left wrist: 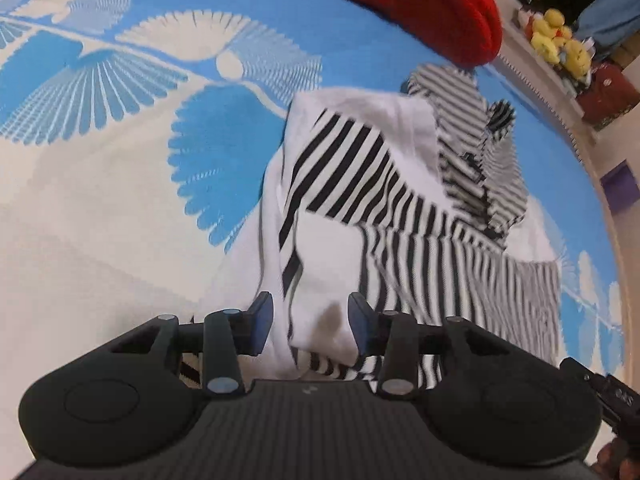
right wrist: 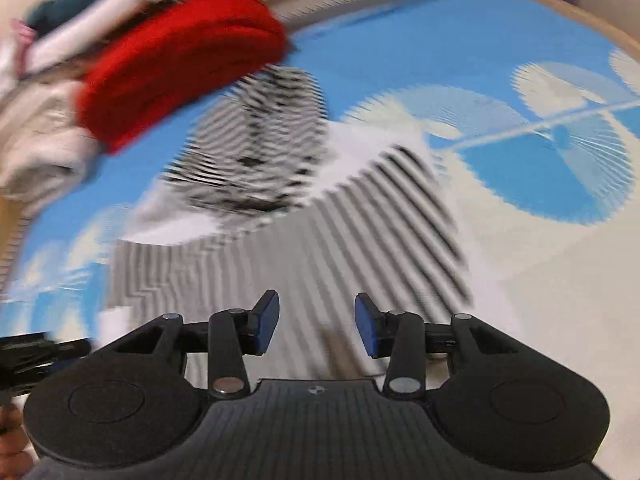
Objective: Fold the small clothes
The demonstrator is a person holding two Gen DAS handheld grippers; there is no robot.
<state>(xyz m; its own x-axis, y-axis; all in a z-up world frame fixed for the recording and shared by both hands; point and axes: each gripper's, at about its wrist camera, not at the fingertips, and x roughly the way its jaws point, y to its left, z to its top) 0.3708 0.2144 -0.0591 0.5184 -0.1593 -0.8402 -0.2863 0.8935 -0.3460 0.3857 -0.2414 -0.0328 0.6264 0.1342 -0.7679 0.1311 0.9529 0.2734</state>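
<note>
Garment: striped black-and-white piece [left wrist: 384, 184] lying partly doubled over, still rumpled, on blue-and-white patterned cloth [left wrist: 100, 184] | left hand-held gripper [left wrist: 310, 326] straddling its white fold, not visibly pinching | right hand-held gripper [right wrist: 316, 326] hovering spread, empty | progress: seemingly mid-fold | red folded garment [left wrist: 420, 4] sitting beyond.

1. The left gripper [left wrist: 310, 326] tilts steeply downward, its blue-padded jaws parted, with a fold of cloth between them that the pads do not press.
2. The right gripper [right wrist: 316, 326] also angles down, jaws standing apart with nothing clamped.
3. Fingers [right wrist: 12, 440] show at the right view's lower left edge.
</note>
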